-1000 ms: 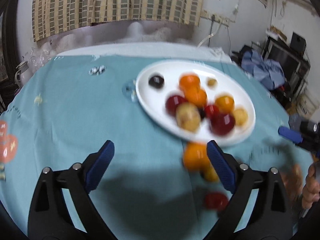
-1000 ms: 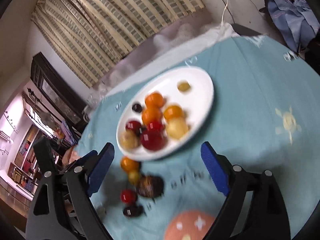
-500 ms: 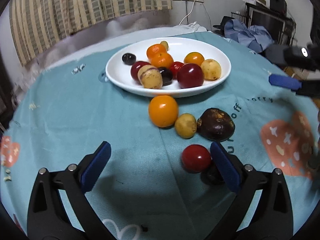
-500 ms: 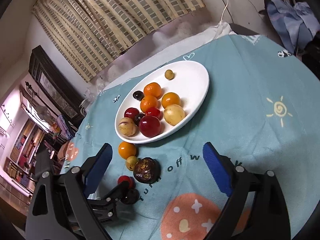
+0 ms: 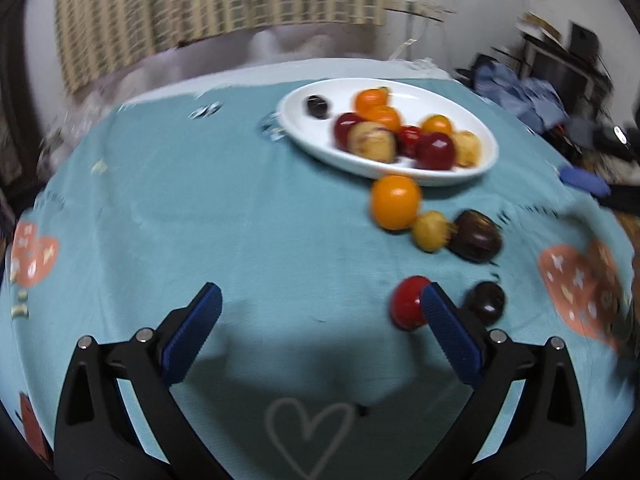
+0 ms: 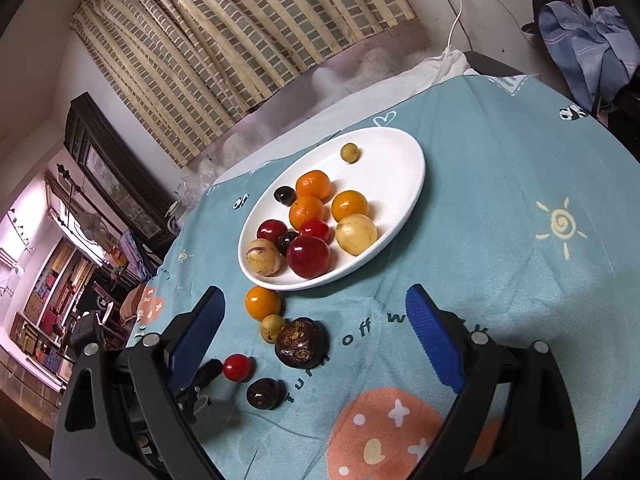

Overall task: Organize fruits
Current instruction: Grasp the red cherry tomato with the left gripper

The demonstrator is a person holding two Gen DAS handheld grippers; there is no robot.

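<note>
Left gripper (image 5: 318, 312) jaws stand wide apart, empty; red fruit (image 5: 408, 302) lies beside its right finger. Right gripper (image 6: 314, 320) is likewise spread, empty.

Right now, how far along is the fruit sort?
Mostly done: ten fruits sit on the white plate. In hand: nothing; left gripper and right gripper are both open. Left: five on the cloth: orange, small yellow fruit, brown fruit, red fruit, dark fruit.
</note>
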